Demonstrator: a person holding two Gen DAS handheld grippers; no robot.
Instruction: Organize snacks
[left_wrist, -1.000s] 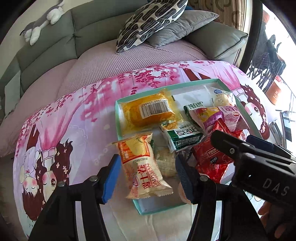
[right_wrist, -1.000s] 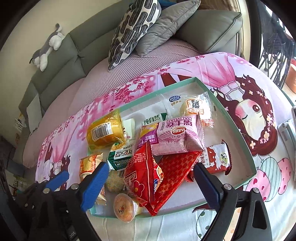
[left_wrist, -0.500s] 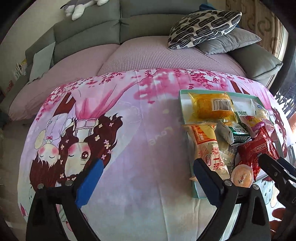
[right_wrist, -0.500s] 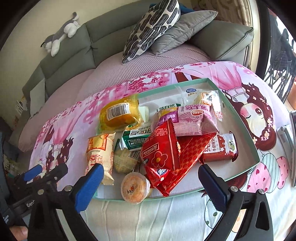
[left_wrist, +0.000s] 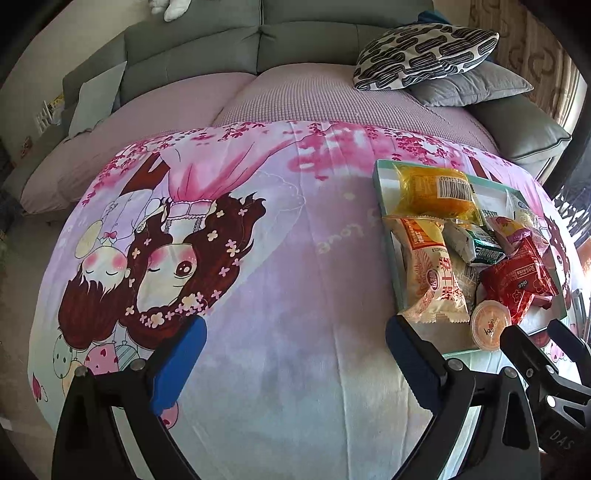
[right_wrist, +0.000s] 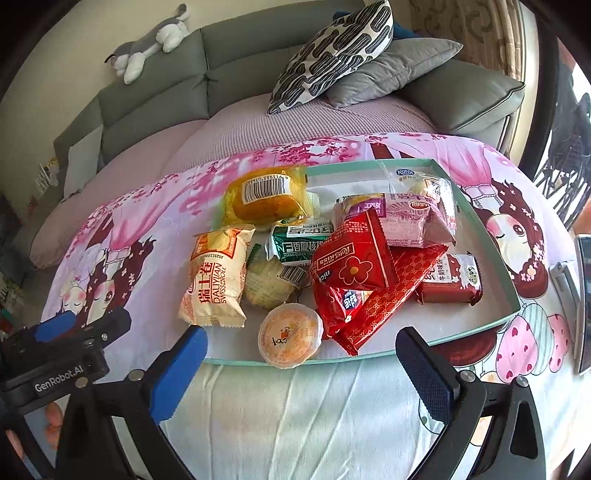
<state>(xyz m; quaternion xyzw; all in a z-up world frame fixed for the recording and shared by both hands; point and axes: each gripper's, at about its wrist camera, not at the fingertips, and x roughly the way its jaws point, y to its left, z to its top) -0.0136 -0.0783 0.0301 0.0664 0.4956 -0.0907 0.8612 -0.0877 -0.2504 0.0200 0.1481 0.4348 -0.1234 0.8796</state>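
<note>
A shallow teal-rimmed tray (right_wrist: 491, 236) holds several snacks: a cream Swiss-roll pack (right_wrist: 216, 277), a yellow cake pack (right_wrist: 267, 201), a green pack (right_wrist: 301, 240), red packs (right_wrist: 351, 262), a pink pack (right_wrist: 410, 221) and an orange jelly cup (right_wrist: 290, 334) at the front edge. The tray (left_wrist: 380, 206) sits at the right in the left wrist view. My right gripper (right_wrist: 301, 369) is open and empty, just in front of the tray. My left gripper (left_wrist: 295, 365) is open and empty over bare cloth, left of the tray.
A pink cartoon-print cloth (left_wrist: 229, 236) covers the table. A grey sofa (right_wrist: 155, 99) with patterned cushions (right_wrist: 332, 51) and a plush toy (right_wrist: 147, 40) stands behind. A phone (right_wrist: 583, 302) lies at the far right edge.
My left gripper has swung left, away from the tray, and opened wider. My right gripper has drawn back a little from the snacks, still open.
</note>
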